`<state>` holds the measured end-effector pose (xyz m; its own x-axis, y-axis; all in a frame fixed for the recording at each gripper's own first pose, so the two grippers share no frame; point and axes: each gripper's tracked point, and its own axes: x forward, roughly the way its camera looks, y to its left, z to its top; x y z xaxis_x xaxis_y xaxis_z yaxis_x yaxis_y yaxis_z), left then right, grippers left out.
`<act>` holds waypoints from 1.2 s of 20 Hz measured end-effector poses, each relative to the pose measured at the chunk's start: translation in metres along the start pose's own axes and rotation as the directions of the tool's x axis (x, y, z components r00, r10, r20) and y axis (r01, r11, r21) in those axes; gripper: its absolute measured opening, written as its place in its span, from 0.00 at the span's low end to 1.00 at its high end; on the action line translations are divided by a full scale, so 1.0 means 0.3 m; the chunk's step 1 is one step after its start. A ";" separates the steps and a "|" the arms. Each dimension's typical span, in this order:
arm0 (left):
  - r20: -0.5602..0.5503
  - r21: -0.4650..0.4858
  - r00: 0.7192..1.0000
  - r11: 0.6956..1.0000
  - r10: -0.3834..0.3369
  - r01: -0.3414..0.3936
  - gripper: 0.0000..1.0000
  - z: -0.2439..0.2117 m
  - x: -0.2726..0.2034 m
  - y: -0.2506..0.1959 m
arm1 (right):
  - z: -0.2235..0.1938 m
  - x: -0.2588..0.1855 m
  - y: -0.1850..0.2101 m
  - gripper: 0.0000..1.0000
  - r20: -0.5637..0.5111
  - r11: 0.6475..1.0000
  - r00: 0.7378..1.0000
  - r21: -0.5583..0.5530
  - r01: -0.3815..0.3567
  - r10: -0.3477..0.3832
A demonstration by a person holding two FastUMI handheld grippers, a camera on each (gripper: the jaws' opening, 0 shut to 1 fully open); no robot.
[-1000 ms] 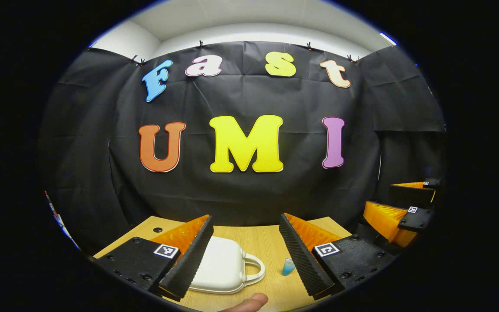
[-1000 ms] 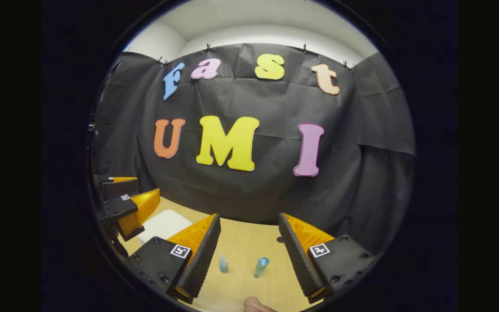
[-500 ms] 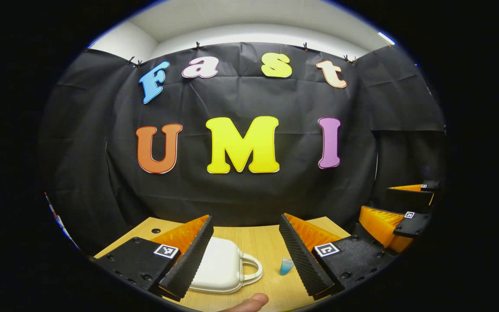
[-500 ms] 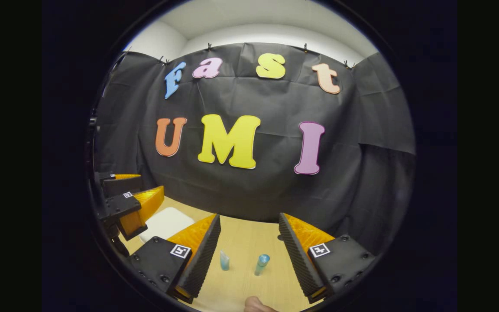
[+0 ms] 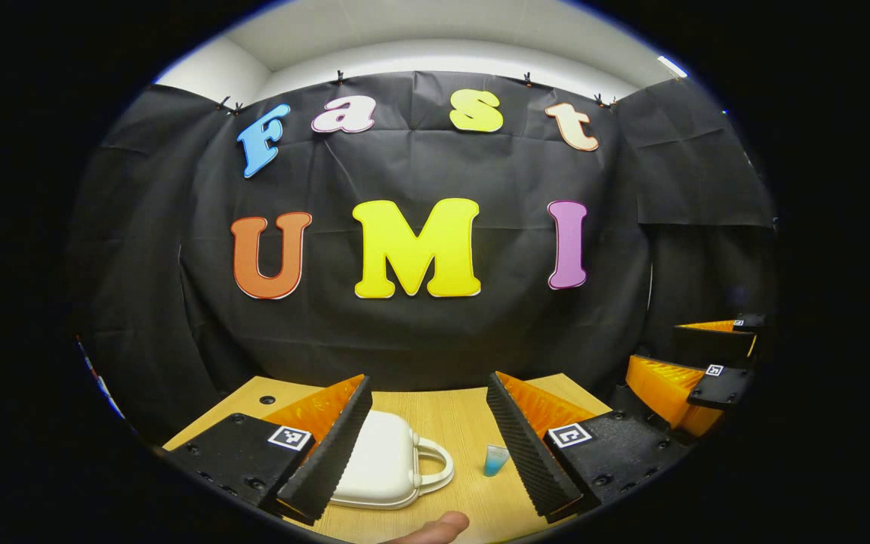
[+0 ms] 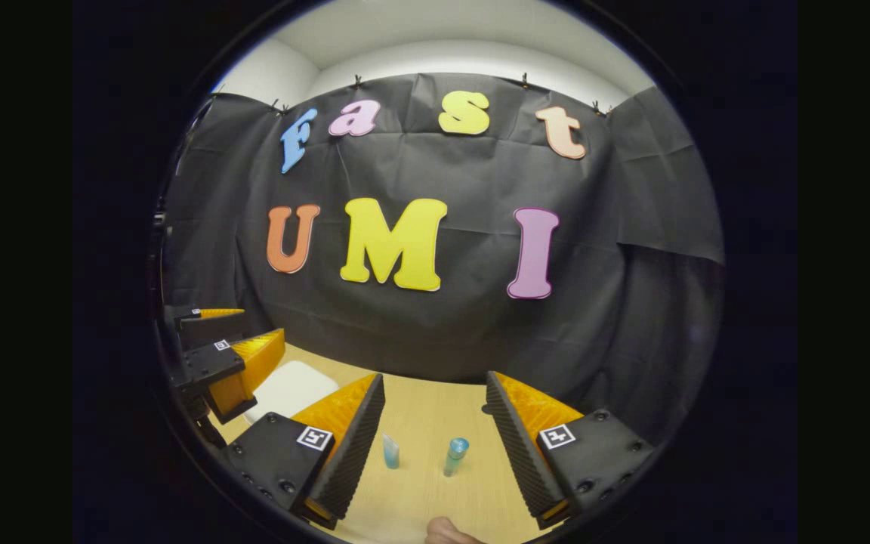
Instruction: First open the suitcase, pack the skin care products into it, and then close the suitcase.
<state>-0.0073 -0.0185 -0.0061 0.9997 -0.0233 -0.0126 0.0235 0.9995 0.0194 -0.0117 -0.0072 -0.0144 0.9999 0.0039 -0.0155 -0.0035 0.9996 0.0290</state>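
A small white suitcase (image 5: pixel 382 468) lies shut and flat on the wooden table (image 5: pixel 450 419), handle to the right; its corner (image 6: pixel 288 387) also shows in the right gripper view. My left gripper (image 5: pixel 429 400) hovers open above it, with nothing between the fingers. A small blue tube (image 5: pixel 494 459) stands by that gripper's right finger. In the right gripper view a blue tube (image 6: pixel 390 451) and a blue-capped bottle (image 6: pixel 455 455) stand on the table between the open fingers of my right gripper (image 6: pixel 435 397), which holds nothing. Each view shows the other gripper at its edge: right gripper (image 5: pixel 695 359), left gripper (image 6: pixel 227 340).
The black cloth wall closes the table's far side close behind the objects. A small round hole (image 5: pixel 267 400) sits in the tabletop at far left. A fingertip (image 5: pixel 435 525) shows at the bottom of the left gripper view.
Both views have drifted slightly; the suitcase and the tubes sit a little further left and up in frame. Both grippers stay open and nothing was grasped.
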 end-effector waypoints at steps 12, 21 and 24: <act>0.007 0.039 1.000 0.999 -0.022 0.022 0.98 -0.038 0.023 -0.048 | -0.030 0.004 -0.062 0.81 -0.007 0.999 1.000 0.014 0.030 -0.030; -0.029 0.520 0.997 0.851 -0.070 0.075 0.98 -0.425 0.129 -0.139 | -0.139 -0.012 -0.302 0.81 -0.042 0.992 0.992 0.006 0.123 -0.122; -0.083 0.659 0.996 0.748 -0.026 0.074 0.97 -0.563 0.189 -0.132 | -0.186 0.002 -0.407 0.81 -0.058 0.988 0.987 0.040 0.151 -0.148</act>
<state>0.0463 -0.0560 -0.1765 0.9942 -0.0473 -0.0962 0.1000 0.7333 0.6725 -0.0114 -0.1277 -0.0737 0.9867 -0.1426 -0.0780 0.1479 0.9868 0.0665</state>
